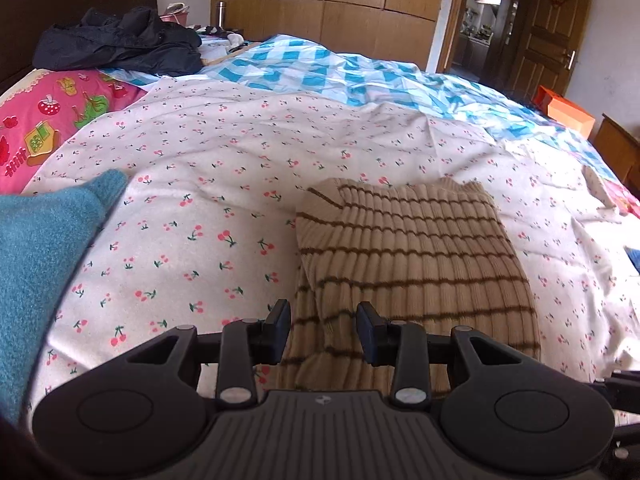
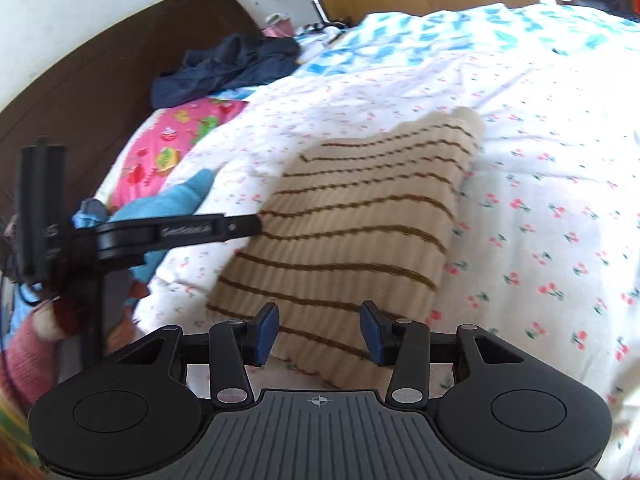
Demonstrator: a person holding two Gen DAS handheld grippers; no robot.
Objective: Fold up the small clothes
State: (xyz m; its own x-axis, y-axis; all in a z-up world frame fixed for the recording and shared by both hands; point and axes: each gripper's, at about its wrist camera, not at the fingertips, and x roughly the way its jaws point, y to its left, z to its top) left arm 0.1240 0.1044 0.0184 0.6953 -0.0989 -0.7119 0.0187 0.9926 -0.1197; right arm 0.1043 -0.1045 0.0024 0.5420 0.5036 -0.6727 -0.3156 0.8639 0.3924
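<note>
The folded sweater point(image 1: 416, 264) lies on the quilt point(image 1: 224, 152) that covers the bed. The left gripper point(image 1: 323, 330) sits over the sweater's near edge; the right gripper point(image 2: 318, 332) sits over its near corner, to the right of the left one. A second garment point(image 1: 36, 264) lies left of the sweater, apart from it. A pillow point(image 1: 52, 120) lies behind that garment. A jacket point(image 1: 120, 40) lies behind the pillow, against the headboard point(image 2: 120, 80).

Bright daylight; right view blurred, fisheye-warped edges.
</note>
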